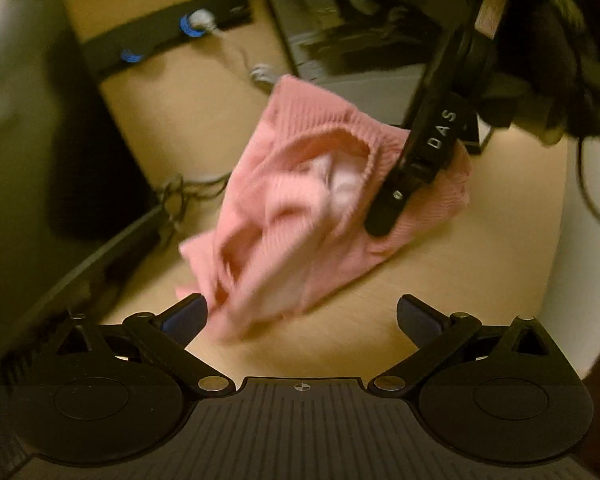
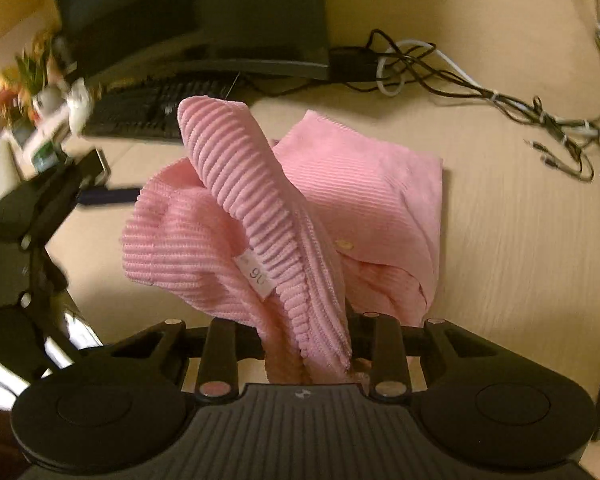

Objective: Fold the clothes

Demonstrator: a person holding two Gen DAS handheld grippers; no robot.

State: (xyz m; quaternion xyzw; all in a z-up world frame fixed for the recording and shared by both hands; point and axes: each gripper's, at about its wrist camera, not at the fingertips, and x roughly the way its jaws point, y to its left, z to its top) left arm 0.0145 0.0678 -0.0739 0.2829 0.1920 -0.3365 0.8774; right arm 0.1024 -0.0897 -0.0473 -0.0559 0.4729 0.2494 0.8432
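A pale wooden counter (image 2: 500,260) carries a black keyboard (image 2: 148,108), a dark monitor base and tangled cables (image 2: 480,92). On it lies the pink ribbed knit garment (image 2: 364,184) — one fold lifted, clamped in the right claw (image 2: 308,360). The left claw (image 1: 302,312) gapes apart beside it; the left view is blurred.

- A pink ribbed garment (image 2: 236,216) lies bunched on a pale wooden table (image 2: 508,248).
- The right gripper (image 2: 306,344) has its jaws closed on a fold of the garment, lifting a ridge of cloth.
- A white tag (image 2: 256,276) shows on the raised fold.
- The left gripper (image 2: 96,176) sits at the left edge, blurred.
- Behind: a black keyboard (image 2: 148,104), a monitor (image 2: 196,16) and tangled cables (image 2: 480,92).
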